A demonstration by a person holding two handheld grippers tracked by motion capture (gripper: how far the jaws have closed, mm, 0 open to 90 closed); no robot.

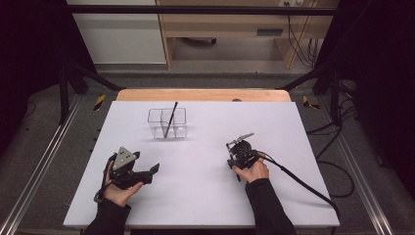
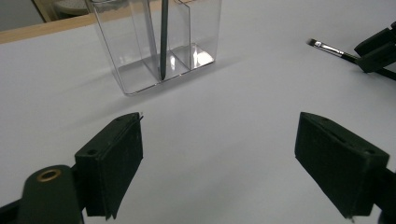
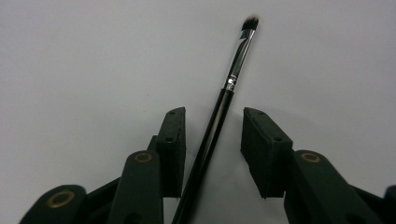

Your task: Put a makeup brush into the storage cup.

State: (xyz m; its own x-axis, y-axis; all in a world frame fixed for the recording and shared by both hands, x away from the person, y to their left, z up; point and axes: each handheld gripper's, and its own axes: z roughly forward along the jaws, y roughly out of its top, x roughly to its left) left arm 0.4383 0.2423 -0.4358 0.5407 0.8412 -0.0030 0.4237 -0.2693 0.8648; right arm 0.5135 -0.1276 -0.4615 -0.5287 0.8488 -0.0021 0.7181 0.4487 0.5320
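Right gripper view: makeup brush (image 3: 219, 112) flat on white bench (image 3: 84, 56), handle between the jaws of right hand-held gripper (image 3: 212, 149), pads narrowed but apparently not yet pressing, gap visible on both sides. High view: same brush (image 1: 241, 137) right of centre, clear divided organiser (image 1: 168, 122) farther back, already holding a dark pencil (image 1: 171, 119). Left hand-held gripper (image 1: 151, 172) resting wide open, holding nothing. Step in hand, by judgement: grasping the brush. Next move likely calls for full closure on the handle, a lift, then transfer into an organiser compartment.
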